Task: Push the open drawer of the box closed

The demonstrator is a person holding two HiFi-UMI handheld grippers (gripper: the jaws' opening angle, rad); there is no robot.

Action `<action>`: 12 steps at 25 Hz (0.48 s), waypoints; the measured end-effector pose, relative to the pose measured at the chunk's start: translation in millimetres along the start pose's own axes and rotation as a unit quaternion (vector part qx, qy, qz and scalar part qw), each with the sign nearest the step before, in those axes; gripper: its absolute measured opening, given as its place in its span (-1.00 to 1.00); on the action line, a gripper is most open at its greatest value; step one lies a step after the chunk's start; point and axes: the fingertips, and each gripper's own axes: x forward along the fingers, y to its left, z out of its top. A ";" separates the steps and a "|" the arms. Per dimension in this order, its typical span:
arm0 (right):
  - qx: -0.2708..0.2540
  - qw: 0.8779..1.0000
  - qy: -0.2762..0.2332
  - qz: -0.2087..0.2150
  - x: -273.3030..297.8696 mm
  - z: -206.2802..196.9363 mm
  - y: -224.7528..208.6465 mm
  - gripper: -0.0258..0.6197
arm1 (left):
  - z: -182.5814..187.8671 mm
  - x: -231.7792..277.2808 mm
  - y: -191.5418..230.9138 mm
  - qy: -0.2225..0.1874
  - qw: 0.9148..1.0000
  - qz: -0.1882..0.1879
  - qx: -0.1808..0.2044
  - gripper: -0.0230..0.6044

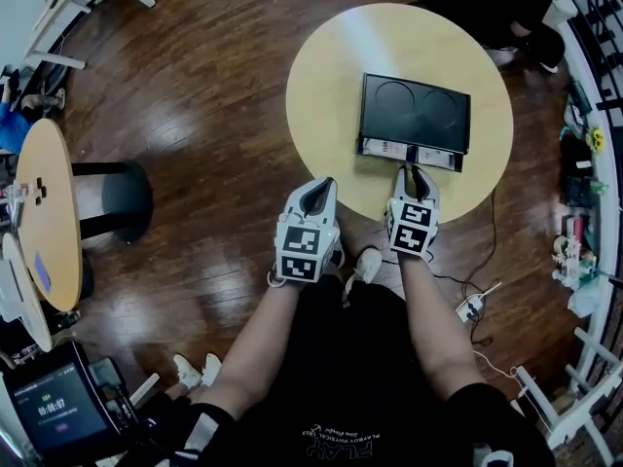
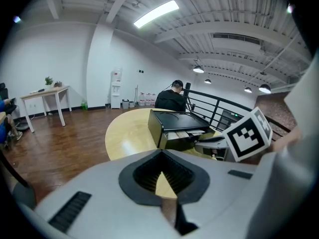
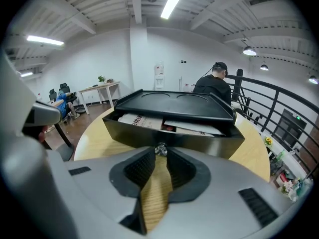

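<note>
Our left gripper (image 1: 317,193) hovers at the near edge of the table (image 1: 326,86), jaws together and empty. Our right gripper (image 1: 413,175) pinches the knob (image 3: 160,149) of the drawer (image 1: 384,148), which juts from the box (image 1: 414,110) mid-table, papers (image 3: 142,121) showing inside.

— Anything legible?
— The device screen (image 1: 56,409) at the near left shows a timer, apparently 00:00:07. The person's black shirt (image 1: 341,434) bears "PLAY", seen upside down.
— The papers (image 3: 142,121) in the drawer (image 3: 199,143)?
— Dark print, too blurred to read.
</note>
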 end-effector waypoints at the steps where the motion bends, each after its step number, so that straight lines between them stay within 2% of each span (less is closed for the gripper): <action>1: -0.003 1.000 -0.001 0.001 0.6 0.8 0.5 -0.68 | -1.6 -1.6 0.3 0.000 1.000 0.000 0.000 -0.94; 12: -0.014 1.000 -0.009 0.012 14.0 15.5 -0.3 -0.68 | -9.1 -7.7 -0.8 0.005 1.000 -0.002 -0.002 -0.94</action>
